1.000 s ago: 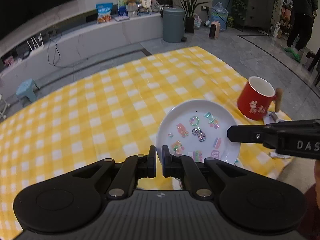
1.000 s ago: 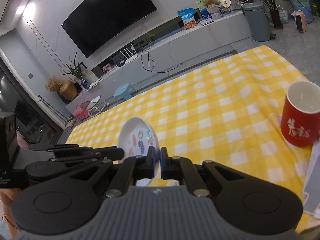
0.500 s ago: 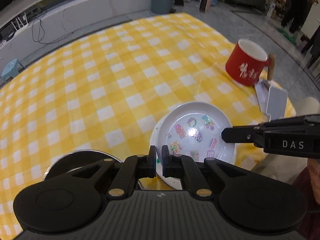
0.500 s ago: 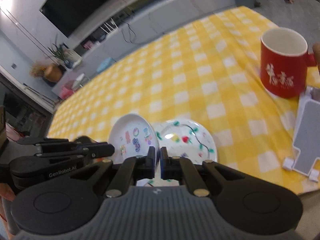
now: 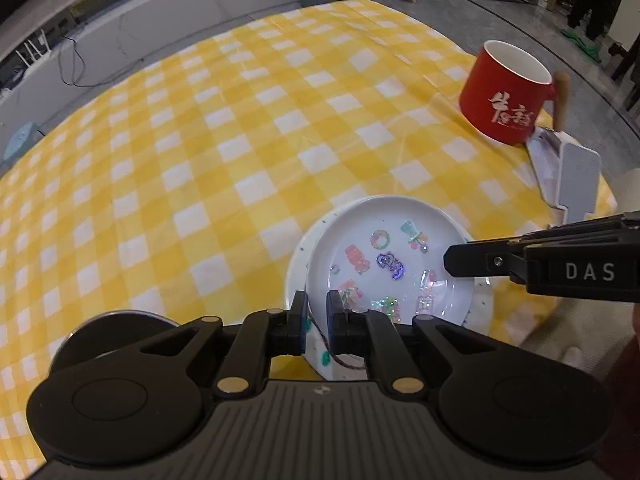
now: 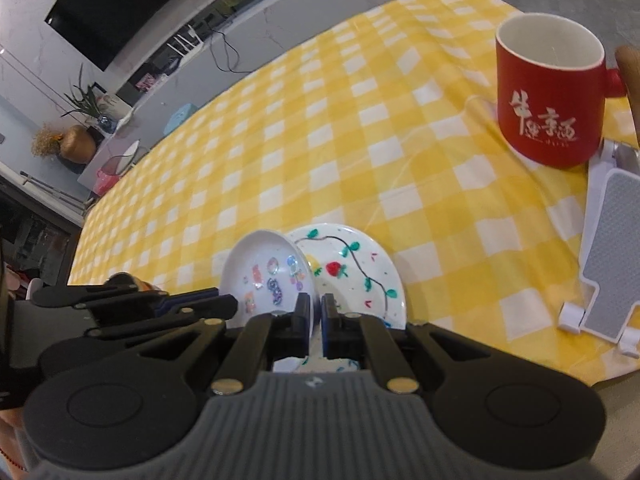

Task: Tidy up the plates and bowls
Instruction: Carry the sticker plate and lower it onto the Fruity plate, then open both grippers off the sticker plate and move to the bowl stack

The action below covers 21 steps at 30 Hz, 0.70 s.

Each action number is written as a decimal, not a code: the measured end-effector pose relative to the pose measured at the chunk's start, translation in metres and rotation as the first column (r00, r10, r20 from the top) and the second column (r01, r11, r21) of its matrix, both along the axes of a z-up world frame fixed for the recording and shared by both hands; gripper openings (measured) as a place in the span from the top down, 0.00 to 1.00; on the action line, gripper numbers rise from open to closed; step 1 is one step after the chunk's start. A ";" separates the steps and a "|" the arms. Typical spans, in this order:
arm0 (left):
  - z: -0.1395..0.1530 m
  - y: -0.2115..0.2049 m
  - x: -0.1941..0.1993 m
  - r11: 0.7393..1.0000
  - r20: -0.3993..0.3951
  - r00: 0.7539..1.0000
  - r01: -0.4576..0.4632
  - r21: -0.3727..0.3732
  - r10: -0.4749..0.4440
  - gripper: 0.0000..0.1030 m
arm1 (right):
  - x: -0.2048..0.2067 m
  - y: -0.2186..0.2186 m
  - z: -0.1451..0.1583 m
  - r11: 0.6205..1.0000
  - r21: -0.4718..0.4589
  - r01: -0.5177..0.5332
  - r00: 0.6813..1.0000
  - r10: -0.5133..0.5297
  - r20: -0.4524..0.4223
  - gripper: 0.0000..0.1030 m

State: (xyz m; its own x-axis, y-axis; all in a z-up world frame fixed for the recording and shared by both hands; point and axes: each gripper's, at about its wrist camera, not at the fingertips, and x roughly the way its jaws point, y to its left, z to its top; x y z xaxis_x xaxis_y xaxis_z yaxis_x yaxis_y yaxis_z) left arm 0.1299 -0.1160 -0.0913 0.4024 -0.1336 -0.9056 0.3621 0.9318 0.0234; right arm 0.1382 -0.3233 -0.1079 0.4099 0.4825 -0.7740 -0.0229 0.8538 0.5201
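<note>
A small white dish (image 5: 384, 264) with colourful stickers rests, slightly tilted, on a larger white plate (image 6: 352, 276) painted with a vine and a strawberry, near the table's front edge. My left gripper (image 5: 317, 312) is at the dish's near rim. Its jaws are opening, and the rim still stands in the narrow gap beside one pad. From the right, my right gripper (image 5: 448, 260) reaches in and is shut on the opposite rim. In the right wrist view the right gripper (image 6: 316, 312) pinches the dish (image 6: 268, 276), with the left gripper (image 6: 228, 300) on the dish's far side.
A red mug (image 5: 508, 96) with a wooden handle stands at the right of the yellow checked tablecloth (image 5: 240, 140). A white phone stand (image 5: 576, 180) lies beside it. A dark round object (image 5: 104, 332) sits at the left front. A person (image 5: 592, 0) stands far back.
Both grippers sank with the small dish and tipped further down. The painted plate came into view and the dish now lies on it. The left jaws have parted a little.
</note>
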 end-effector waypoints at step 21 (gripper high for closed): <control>-0.024 -0.025 -0.010 0.994 -0.031 0.996 0.082 0.070 -0.080 0.81 | -0.002 -0.004 -0.014 0.996 -0.085 -0.030 0.999 0.026 -0.038 0.93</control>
State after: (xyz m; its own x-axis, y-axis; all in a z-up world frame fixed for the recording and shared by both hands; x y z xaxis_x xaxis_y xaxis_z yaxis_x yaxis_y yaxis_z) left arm 0.1200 -0.1412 -0.1150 0.3674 -0.0995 -0.9247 0.4373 0.8960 0.0774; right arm 0.1363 -0.3268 -0.1218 0.3676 0.4246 -0.8274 -0.0295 0.8946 0.4460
